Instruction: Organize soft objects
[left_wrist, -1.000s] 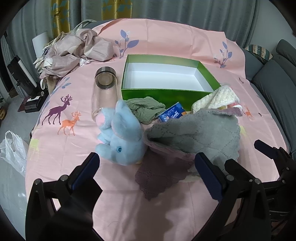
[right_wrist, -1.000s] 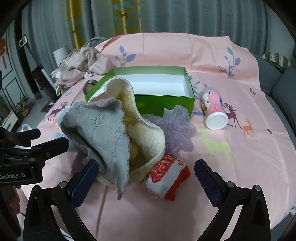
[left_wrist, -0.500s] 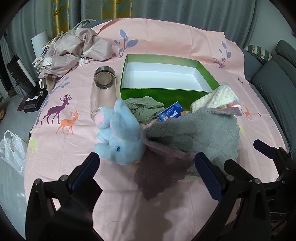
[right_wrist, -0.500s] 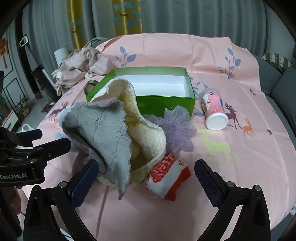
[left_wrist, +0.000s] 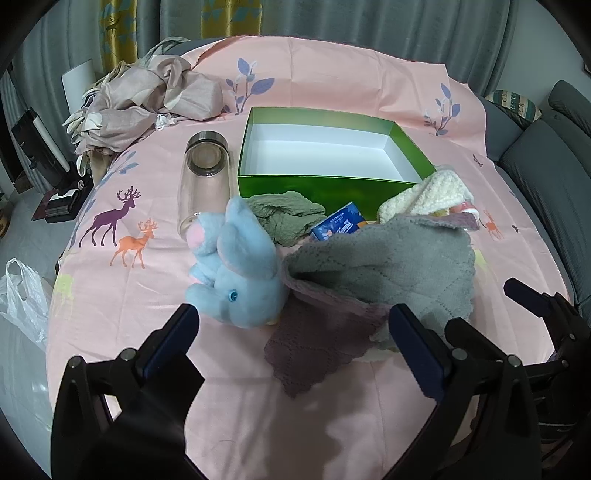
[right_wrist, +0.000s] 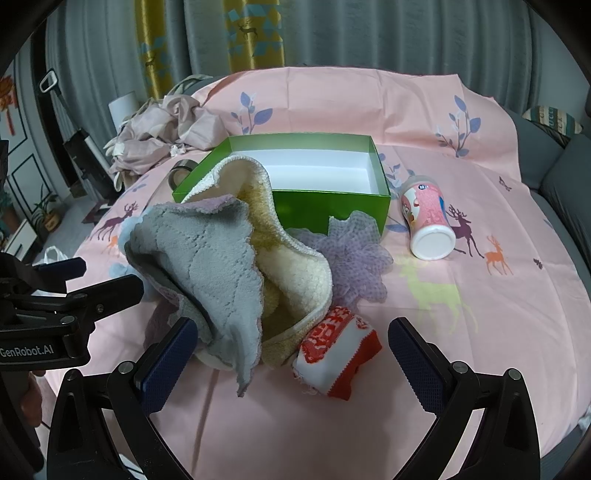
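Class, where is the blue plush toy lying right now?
In the left wrist view, the blue plush toy lies centre-left on the pink cloth, between the glass jar and the grey towel.

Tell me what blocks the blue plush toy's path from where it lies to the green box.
The olive green cloth lies bunched against the green box near wall, between it and the blue plush toy. The box is open, with nothing visible inside it.

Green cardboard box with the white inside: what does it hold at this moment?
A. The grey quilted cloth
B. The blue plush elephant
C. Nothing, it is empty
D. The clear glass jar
C. The green cardboard box with the white inside shows only its bare white floor in both wrist views, with no item inside it.
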